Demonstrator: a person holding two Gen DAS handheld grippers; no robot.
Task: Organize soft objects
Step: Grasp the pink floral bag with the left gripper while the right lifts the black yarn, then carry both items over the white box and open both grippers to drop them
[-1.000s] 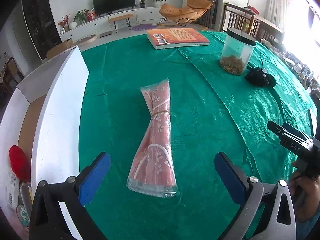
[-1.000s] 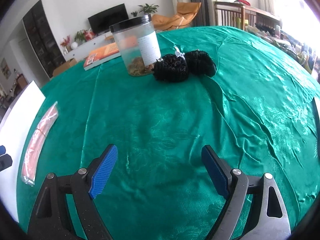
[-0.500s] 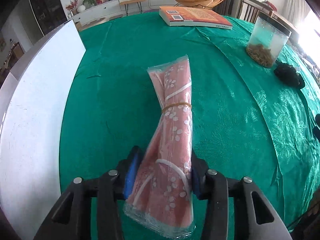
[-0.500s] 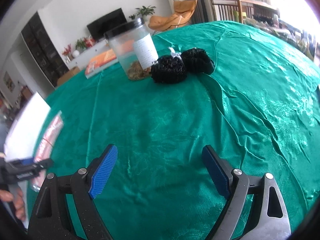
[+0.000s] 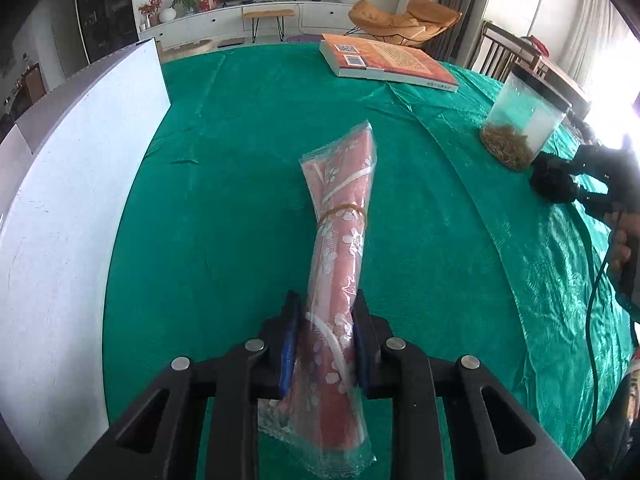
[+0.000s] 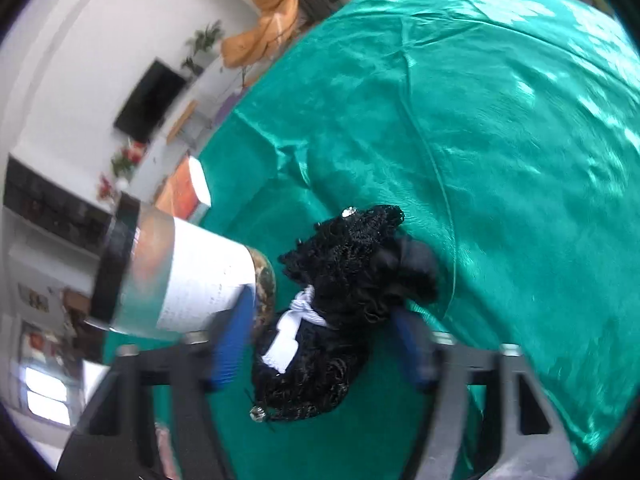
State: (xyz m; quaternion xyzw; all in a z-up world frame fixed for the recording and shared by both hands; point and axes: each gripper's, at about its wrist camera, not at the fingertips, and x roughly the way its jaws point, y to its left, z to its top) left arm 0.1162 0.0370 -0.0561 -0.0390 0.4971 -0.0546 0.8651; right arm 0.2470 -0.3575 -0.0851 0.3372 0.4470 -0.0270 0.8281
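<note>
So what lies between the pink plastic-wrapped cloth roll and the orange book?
Left wrist view: only bare green tablecloth between the pink wrapped cloth roll and the orange book.

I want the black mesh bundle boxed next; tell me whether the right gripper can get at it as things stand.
Probably yes: the right gripper has just been closing around the black mesh bundle, which lies between its pads. The jar crowds one finger but does not block it.

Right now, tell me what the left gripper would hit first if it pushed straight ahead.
The left gripper is shut on the pink wrapped cloth roll; straight ahead, probably the green tablecloth, then the book. Depth is uncertain.
</note>
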